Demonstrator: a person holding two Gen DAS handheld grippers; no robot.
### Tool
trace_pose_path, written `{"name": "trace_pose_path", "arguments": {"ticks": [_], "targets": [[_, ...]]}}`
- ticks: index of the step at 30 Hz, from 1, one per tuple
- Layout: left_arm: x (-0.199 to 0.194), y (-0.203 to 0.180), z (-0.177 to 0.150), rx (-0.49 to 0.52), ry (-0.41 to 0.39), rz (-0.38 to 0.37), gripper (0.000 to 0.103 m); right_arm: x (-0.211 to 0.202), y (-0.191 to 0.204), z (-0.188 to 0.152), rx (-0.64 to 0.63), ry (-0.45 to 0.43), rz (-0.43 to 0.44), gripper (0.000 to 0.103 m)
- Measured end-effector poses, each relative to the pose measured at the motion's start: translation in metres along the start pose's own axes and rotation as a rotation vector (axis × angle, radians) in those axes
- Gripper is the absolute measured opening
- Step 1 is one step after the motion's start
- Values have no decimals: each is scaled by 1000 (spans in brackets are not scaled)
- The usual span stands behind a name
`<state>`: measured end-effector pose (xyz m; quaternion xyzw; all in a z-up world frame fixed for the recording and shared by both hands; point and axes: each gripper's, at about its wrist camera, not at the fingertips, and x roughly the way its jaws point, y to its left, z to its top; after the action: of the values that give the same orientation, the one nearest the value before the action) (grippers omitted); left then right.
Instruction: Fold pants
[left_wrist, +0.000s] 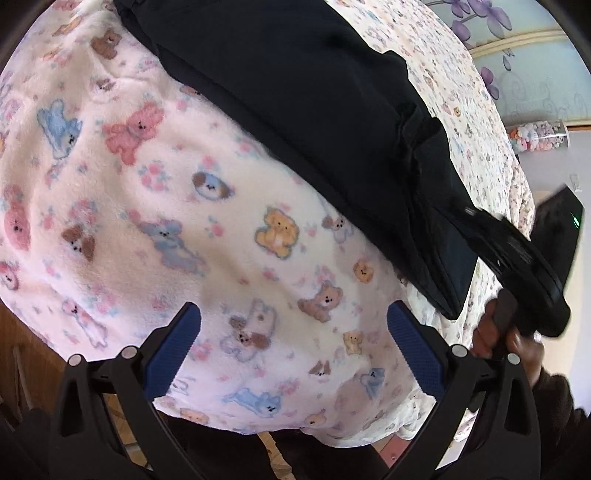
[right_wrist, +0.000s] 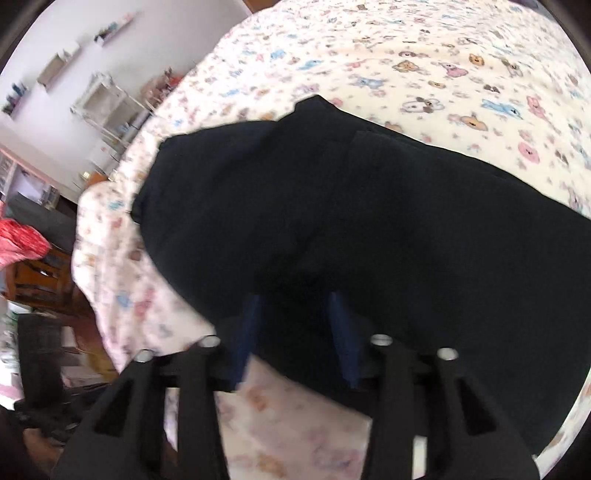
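Black pants (left_wrist: 314, 110) lie across a fleece blanket (left_wrist: 147, 184) printed with teddy bears. My left gripper (left_wrist: 293, 314) is open and empty, its blue pads (left_wrist: 173, 347) hovering over bare blanket beside the pants' near edge. In the left wrist view the right gripper (left_wrist: 517, 258) reaches in at the right, at the pants' end, held by a hand. In the right wrist view the pants (right_wrist: 351, 221) fill the middle; my right gripper (right_wrist: 295, 299) has its blue pads (right_wrist: 343, 332) a narrow gap apart over the dark cloth. Whether cloth is pinched is unclear.
The blanket (right_wrist: 406, 66) covers a bed. Its edge drops off at the left of the right wrist view, with wooden furniture (right_wrist: 37, 273) and white shelves (right_wrist: 107, 107) beyond. A wall with purple flowers (left_wrist: 480, 14) stands behind the bed.
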<state>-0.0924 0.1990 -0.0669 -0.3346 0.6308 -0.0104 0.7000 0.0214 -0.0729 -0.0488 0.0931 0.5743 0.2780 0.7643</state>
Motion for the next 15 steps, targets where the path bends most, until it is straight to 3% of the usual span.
{"name": "trace_pose_path", "arguments": {"ticks": [2,5,14,15], "targets": [[1,1,2,-9,0,-7,101,-12,-1,-2,27,-38,48,61],[2,1,2,-7,4,-14,101,-14,3,4,6,-97,-13,45],[-2,22,-4,-30,23,9,101,35,14,15,-72,-1,-79,40],[-2,25,-3,-37,24,12,101,42,14,15,-91,12,-117,35]]}}
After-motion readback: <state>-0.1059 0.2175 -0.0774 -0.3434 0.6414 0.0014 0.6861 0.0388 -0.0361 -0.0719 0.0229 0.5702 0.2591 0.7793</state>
